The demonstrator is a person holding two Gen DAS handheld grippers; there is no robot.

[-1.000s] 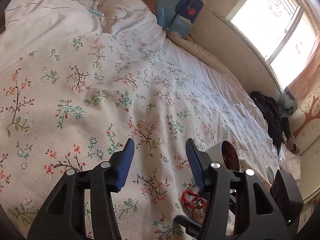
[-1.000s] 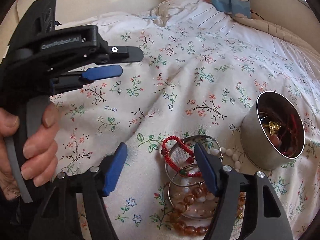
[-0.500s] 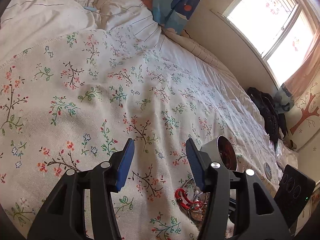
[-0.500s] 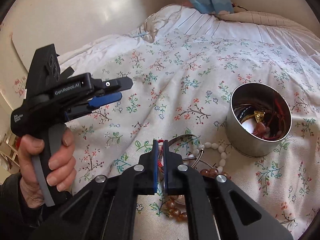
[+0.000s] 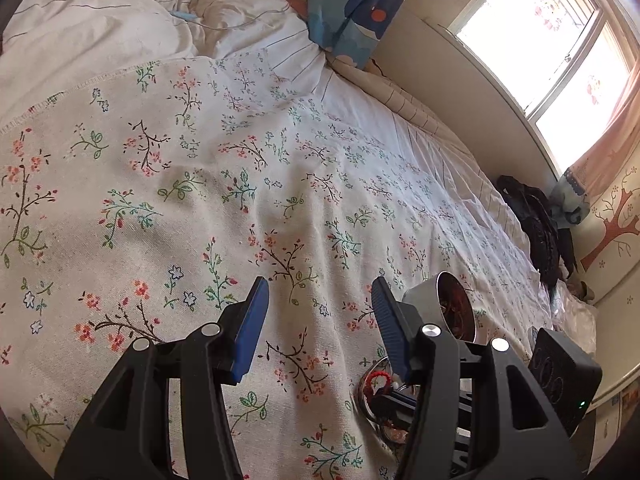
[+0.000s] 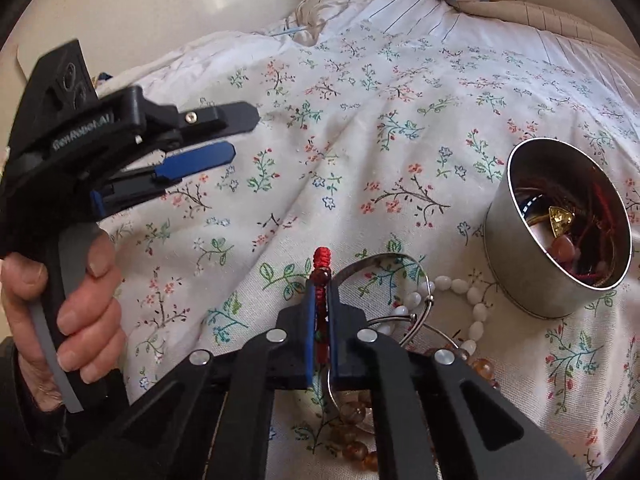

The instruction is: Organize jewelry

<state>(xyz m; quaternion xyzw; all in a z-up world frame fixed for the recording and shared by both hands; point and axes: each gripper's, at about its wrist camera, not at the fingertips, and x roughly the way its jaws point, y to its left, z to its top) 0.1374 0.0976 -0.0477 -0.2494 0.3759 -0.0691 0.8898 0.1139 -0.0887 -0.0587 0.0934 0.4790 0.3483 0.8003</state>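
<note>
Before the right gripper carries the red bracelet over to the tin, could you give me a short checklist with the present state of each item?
1. Right gripper shut on the red bracelet: ok.
2. Bracelet free of the silver bangle and white beads: cannot tell; its lower part is hidden behind the fingers.
3. Metal tin upright, mouth open: ok.
4. Room in the tin: ok, though jewelry already lies inside.
5. Left gripper open and away from the tin: ok.
</note>
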